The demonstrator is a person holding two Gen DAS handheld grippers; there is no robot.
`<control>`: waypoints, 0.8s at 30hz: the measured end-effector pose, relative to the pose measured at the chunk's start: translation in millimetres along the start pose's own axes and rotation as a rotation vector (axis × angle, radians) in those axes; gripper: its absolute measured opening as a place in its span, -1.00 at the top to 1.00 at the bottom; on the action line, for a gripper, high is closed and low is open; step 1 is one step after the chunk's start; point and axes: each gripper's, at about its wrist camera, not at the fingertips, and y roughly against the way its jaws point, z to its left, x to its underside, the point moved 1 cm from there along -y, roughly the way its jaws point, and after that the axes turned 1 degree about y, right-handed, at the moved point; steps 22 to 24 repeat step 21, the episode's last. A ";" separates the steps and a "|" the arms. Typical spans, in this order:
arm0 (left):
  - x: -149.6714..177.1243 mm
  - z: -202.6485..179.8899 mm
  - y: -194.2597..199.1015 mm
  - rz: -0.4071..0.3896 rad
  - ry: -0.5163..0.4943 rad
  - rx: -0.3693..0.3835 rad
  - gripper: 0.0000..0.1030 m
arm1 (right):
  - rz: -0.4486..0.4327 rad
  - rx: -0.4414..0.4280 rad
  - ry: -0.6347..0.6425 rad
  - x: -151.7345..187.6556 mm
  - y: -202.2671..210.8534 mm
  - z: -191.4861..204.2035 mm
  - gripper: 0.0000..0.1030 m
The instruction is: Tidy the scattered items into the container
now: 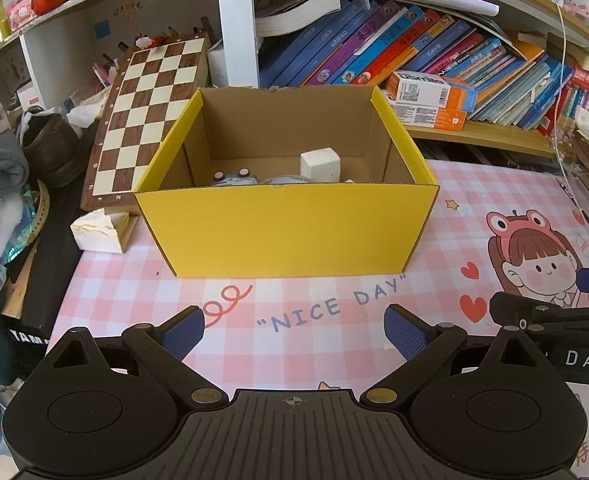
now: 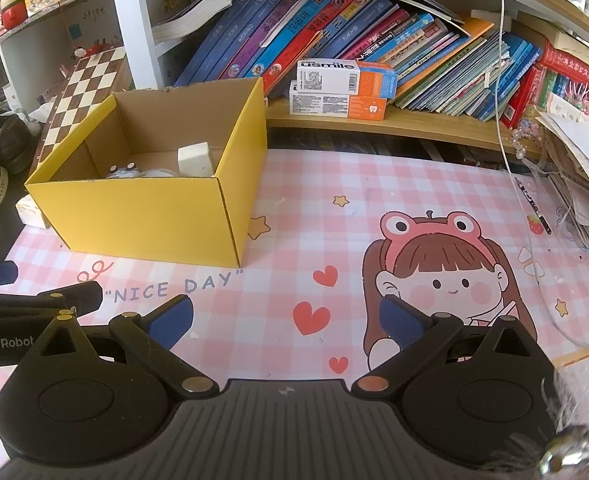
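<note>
Box (image 1: 286,228) sits mid-surface, white block (image 1: 320,165) plus small bits inside — nothing loose visible on mat. Left gripper (image 1: 294,334) and right gripper (image 2: 286,320) fingers spread wide, empty — looks basically done, next just scan for stragglers.

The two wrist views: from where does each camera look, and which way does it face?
Left wrist: sits behind the open left gripper, facing the yellow box straight on; the right gripper's side shows at right.
Right wrist: sits behind the open right gripper, facing the pink mat, box at left; the left gripper shows at left.
Shared: box, white block, chessboard, books.
</note>
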 end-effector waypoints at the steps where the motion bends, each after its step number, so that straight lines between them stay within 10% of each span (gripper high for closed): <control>1: 0.1 0.1 0.0 0.000 0.001 0.000 -0.90 | 0.000 0.000 0.000 0.1 0.1 0.1 -0.95; 24: 2.1 0.2 1.1 -0.016 -0.003 -0.012 -0.90 | 0.012 -0.004 -0.006 2.2 -1.6 0.8 -0.95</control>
